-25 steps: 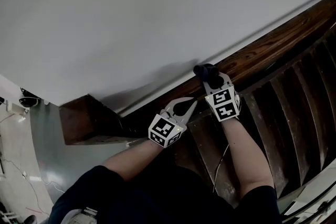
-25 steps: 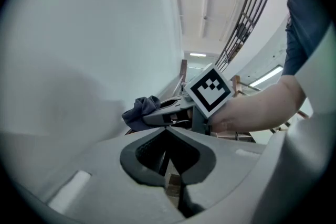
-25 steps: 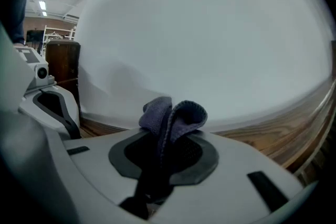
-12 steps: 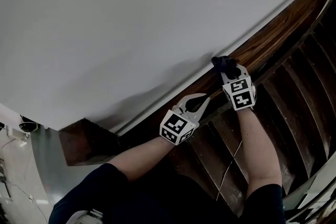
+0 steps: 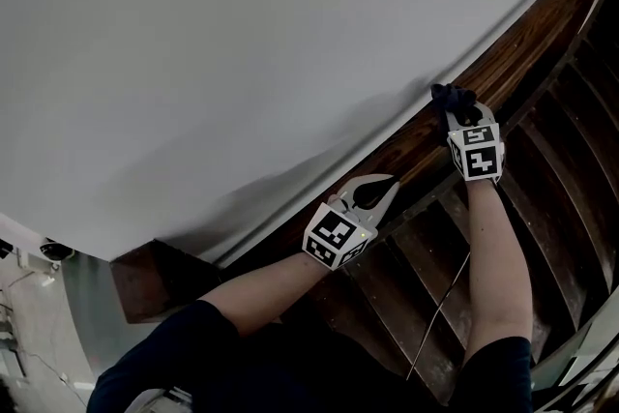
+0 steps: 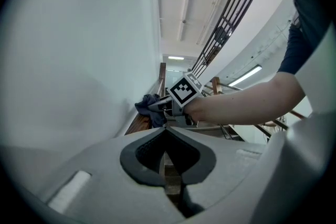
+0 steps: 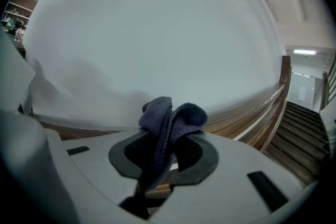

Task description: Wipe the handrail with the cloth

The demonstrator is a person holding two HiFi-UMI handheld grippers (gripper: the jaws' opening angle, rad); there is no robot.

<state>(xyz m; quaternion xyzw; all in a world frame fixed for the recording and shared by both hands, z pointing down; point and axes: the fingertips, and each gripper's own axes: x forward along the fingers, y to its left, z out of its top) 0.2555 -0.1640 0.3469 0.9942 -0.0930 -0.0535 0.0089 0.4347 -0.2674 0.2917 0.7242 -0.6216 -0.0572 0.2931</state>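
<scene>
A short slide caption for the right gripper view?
Right gripper shut on a blue cloth at the wooden handrail.

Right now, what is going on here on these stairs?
A person holds tongs in each hand. The right tongs are shut on a dark cloth, which lies on the wooden handrail beside the white wall. The left tongs are shut and empty, lower down along the handrail. The wiping looks under way.
</scene>
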